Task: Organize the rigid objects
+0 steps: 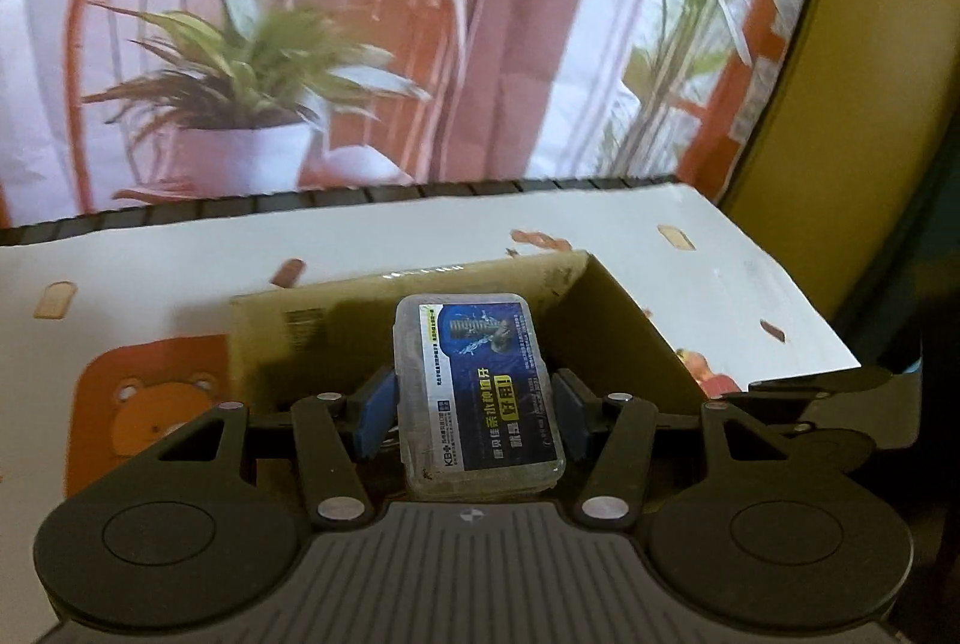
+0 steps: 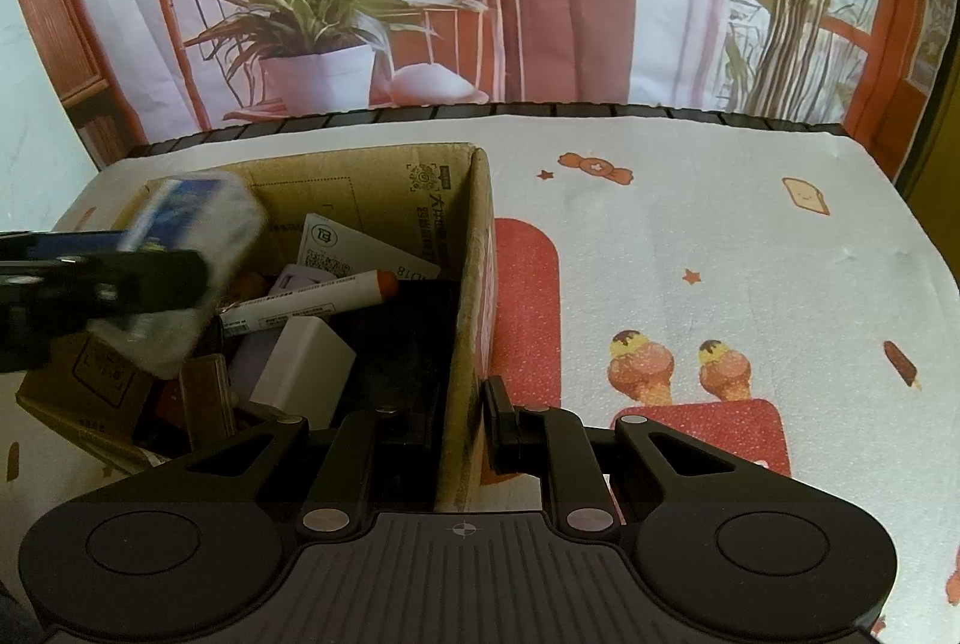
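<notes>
**A:** Your left gripper [image 1: 477, 407] is clamped on the clear rectangular plastic case with the blue printed label [image 1: 478, 392], blue pads pressing both long sides. In the right wrist view that case [image 2: 192, 272] hangs above the open brown cardboard box [image 2: 474, 284], over its left part.

**B:** And your right gripper [image 2: 465, 425]?

**A:** It straddles the box's right wall, one finger inside, one outside. The jaws look closed onto the cardboard, bracing the box, though the inner finger is in shadow, so you may only be resting against it.

**B:** So which step is this?

**A:** By my reading, the drop-off: the case is carried and poised over the box, not yet released. Inside already lie a white marker with an orange-red cap [image 2: 312, 305], a white rectangular block [image 2: 303, 374] and a printed white card [image 2: 360, 254].

**B:** What does the next move call for?

**A:** Lower the case until it is below the rim, aim for a gap beside the marker, then part the left jaws. Keep your right side steady on the wall so the box does not slide on the white cartoon-print tablecloth [image 2: 720, 248].
</notes>
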Tool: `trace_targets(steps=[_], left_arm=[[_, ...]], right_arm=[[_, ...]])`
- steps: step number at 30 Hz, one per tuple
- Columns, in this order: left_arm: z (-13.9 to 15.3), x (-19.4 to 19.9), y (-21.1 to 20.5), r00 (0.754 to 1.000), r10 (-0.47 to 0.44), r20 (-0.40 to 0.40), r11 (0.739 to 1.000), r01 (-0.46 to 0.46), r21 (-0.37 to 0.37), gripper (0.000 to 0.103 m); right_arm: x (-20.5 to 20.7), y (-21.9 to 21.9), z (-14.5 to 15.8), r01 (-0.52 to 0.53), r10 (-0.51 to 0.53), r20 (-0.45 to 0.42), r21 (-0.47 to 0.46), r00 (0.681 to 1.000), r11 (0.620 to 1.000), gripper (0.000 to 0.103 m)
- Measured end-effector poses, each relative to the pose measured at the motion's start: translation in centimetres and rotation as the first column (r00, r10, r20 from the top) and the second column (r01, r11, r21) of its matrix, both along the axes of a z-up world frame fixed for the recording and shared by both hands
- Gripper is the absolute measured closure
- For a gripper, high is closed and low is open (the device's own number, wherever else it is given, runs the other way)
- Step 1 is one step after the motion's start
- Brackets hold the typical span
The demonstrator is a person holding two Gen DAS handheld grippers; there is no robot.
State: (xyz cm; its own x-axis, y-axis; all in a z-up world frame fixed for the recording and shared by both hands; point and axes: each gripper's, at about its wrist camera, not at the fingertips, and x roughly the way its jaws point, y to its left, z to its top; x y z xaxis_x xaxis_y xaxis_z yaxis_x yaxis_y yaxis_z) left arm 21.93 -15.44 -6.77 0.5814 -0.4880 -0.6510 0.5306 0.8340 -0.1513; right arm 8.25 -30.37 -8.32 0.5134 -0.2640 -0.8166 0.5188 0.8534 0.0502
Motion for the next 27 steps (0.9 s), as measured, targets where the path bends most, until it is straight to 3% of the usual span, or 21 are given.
trace_targets(steps=[7,14,16,18,21,27], left_arm=[[-2.2,1.6,-1.1,0.998,-0.013,-0.064,0.999,0.015,0.038,0.045],[-2.1,2.5,-1.3,0.999,0.019,-0.044,0.998,-0.016,0.061,0.044],[-1.8,2.4,-1.1,0.999,0.032,-0.028,0.997,-0.030,0.073,0.036],[-1.3,2.0,-0.9,0.999,0.041,-0.007,0.996,-0.040,0.076,0.021],[-0.5,1.5,-0.4,0.999,0.043,0.015,0.997,-0.044,0.069,0.010],[0.6,0.7,1.1,0.996,0.087,0.019,0.994,-0.088,0.060,0.000]], right_arm=[[0.0,0.0,0.0,-0.001,0.001,0.002,0.003,1.000,1.000,0.088],[0.0,-0.1,0.1,-0.001,0.001,0.001,0.002,1.000,1.000,0.088],[-0.1,-0.1,0.1,0.000,0.000,0.004,0.003,1.000,1.000,0.088],[-0.2,-0.1,0.1,0.000,0.000,0.007,0.004,1.000,1.000,0.088],[-0.1,0.0,0.2,0.001,-0.001,0.008,-0.001,1.000,1.000,0.088],[-0.6,0.3,0.7,0.004,-0.004,0.019,-0.003,1.000,1.000,0.087]])
